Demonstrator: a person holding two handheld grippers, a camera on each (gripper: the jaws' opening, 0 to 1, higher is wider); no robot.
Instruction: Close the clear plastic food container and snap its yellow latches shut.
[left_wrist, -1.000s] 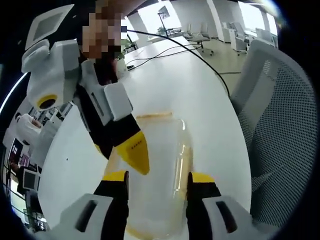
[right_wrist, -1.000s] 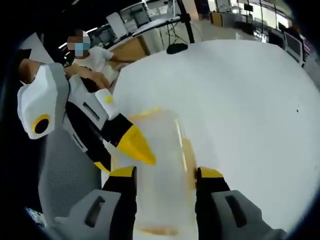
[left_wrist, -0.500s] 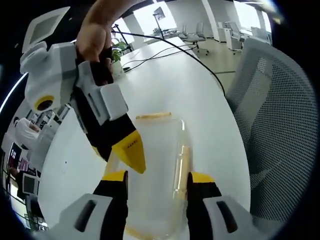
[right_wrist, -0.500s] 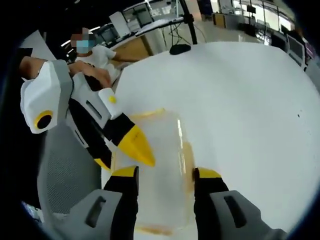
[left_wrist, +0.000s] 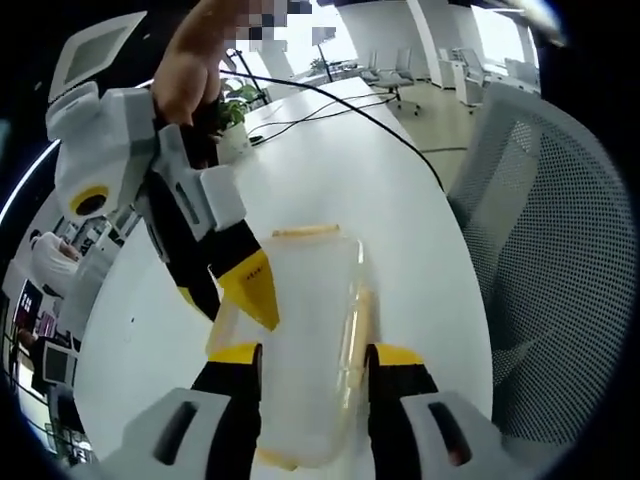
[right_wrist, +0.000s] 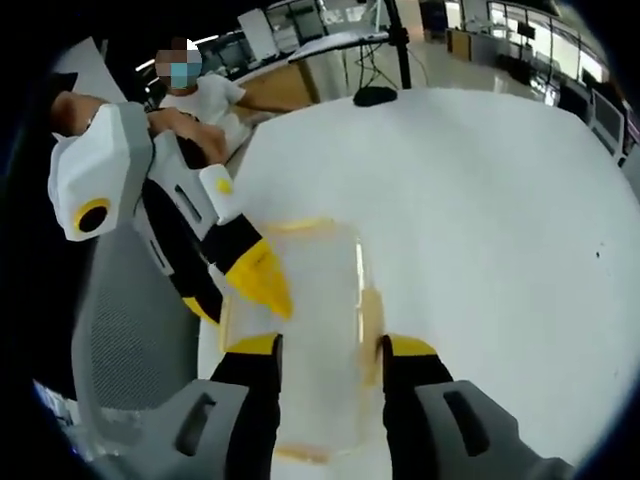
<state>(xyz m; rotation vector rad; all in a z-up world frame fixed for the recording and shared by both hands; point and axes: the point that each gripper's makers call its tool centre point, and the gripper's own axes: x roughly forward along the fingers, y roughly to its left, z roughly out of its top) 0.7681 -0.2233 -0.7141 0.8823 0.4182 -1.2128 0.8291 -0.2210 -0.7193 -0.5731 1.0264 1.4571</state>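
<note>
Since 1 s ago, jaws in both views are sitting closer together, now pinching in on the container's sides; the other gripper's yellow tip is sitting higher along the container's edge.

Left gripper view: left gripper (left_wrist: 302, 356) is rising from bottom centre, jaws narrowed w/ the clear container (left_wrist: 300, 330) between them, yellow pads apparently touching its long sides, though clear plastic is making true contact hard to judge. Container is lying lengthwise on the white table (left_wrist: 330, 180), centre-low in frame, lid seemingly down; its near end is cut off behind the jaws. A yellow latch (left_wrist: 305, 231) is showing at the far end, another running along the right side (left_wrist: 358, 325); can't tell if snapped. Right gripper (left_wrist: 245, 285) is slanting in from upper left, a hand (left_wrist: 190, 70) gripping its body, tip pressing at the container's left edge; its jaw gap can't be read here. Mesh chair (left_wrist: 550, 230) at right.

Right gripper view: right gripper (right_wrist: 325, 355) is coming up from bottom centre, jaws narrow around the container (right_wrist: 310, 320), centre-low. Left gripper (right_wrist: 255, 280) is angling in from upper left, tip at the container's left rim. Container outline is faint against the table (right_wrist: 480, 200); yellow trim at far end (right_wrist: 300, 225) and right side. Chair back (right_wrist: 120, 330) at lower left; a person (right_wrist: 205, 100) at upper left, partly hidden behind the gripper.
</note>
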